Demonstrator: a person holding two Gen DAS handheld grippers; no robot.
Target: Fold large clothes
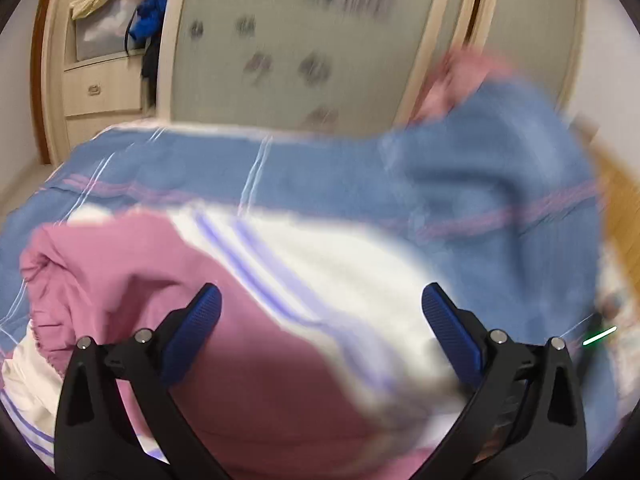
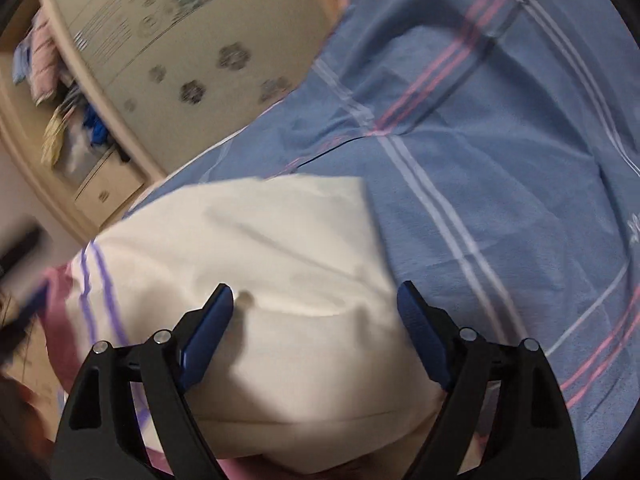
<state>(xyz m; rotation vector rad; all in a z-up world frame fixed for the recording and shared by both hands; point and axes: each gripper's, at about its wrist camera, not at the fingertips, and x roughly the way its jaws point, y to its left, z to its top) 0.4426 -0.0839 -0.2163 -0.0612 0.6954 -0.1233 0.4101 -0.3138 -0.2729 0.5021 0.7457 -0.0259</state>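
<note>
Softly rumpled pink-and-white garment [image 1: 248, 320], blue bedspread [image 2: 500, 160].

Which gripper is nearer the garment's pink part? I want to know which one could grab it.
Left. The left gripper hangs open right over the pink part; the right gripper is open over the cream panel.

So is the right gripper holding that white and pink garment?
Apart. In the right wrist view the right gripper has its jaws spread wide above the garment, neither pad pressing it.
</note>
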